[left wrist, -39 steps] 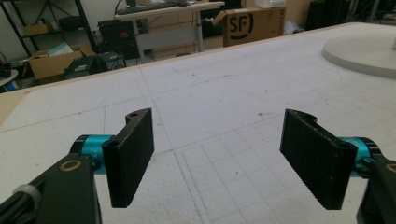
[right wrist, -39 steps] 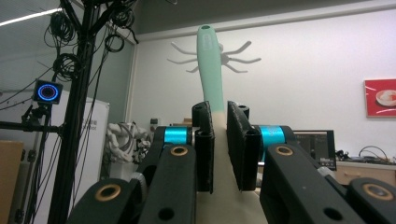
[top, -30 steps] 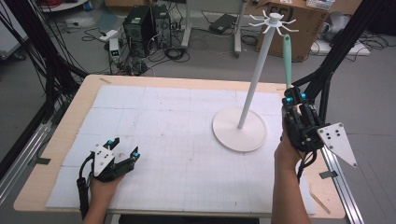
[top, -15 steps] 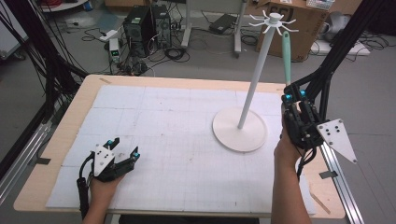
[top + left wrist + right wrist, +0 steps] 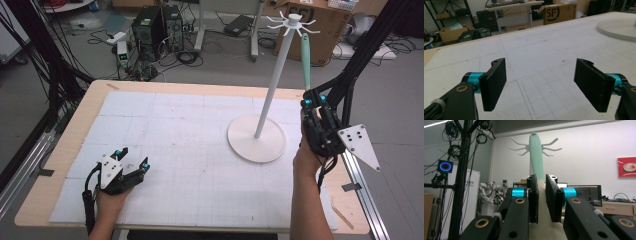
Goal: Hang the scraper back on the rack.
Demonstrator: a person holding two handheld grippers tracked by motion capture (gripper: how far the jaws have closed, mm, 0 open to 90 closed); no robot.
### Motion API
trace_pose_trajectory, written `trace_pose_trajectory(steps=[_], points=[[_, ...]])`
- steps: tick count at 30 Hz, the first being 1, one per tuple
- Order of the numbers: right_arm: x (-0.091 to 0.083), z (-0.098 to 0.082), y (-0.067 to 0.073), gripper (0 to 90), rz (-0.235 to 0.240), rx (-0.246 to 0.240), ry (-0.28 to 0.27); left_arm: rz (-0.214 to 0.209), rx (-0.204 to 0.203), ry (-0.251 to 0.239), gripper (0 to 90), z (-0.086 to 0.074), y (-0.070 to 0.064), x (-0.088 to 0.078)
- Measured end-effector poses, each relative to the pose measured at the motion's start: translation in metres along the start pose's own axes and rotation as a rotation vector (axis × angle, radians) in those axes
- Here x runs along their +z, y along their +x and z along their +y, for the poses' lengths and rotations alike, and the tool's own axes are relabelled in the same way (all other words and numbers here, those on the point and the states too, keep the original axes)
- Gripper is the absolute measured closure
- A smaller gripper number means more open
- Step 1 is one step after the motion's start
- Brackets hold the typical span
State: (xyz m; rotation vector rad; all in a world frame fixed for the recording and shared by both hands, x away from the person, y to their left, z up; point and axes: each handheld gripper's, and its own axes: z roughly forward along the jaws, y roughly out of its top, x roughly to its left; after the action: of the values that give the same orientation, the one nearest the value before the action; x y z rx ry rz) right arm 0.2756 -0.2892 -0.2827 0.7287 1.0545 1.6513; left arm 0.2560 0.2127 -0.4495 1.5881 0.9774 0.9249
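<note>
White foam sheeting covers my counter, the largest thing here. At about two o'clock on it stands the white hook stand, round base flat, pole upright. Just beside it, at three o'clock, my right claw is clamped on a mint-green utensil handle pointing up toward the hooks at the stand's top. At seven o'clock my left claw rests low on the sheet, jaws apart with nothing between them.
</note>
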Motion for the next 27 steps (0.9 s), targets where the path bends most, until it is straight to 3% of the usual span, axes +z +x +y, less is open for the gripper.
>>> trace_pose_trajectory(steps=[21, 25, 27], points=[[0.0065, -0.0071, -0.0002, 81.3, -0.002, 0.007, 0.034, 0.001, 0.001, -0.001, 26.6, 0.0000, -0.0001, 0.0000], [0.0068, -0.0076, -0.0016, 79.2, -0.006, 0.017, 0.044, 0.000, 0.001, -0.003, 26.6, 0.0000, -0.0002, 0.0001], [0.0071, -0.0081, -0.0022, 74.0, -0.005, 0.018, 0.047, 0.001, 0.003, -0.001, 26.6, 0.0000, -0.0002, -0.0001]])
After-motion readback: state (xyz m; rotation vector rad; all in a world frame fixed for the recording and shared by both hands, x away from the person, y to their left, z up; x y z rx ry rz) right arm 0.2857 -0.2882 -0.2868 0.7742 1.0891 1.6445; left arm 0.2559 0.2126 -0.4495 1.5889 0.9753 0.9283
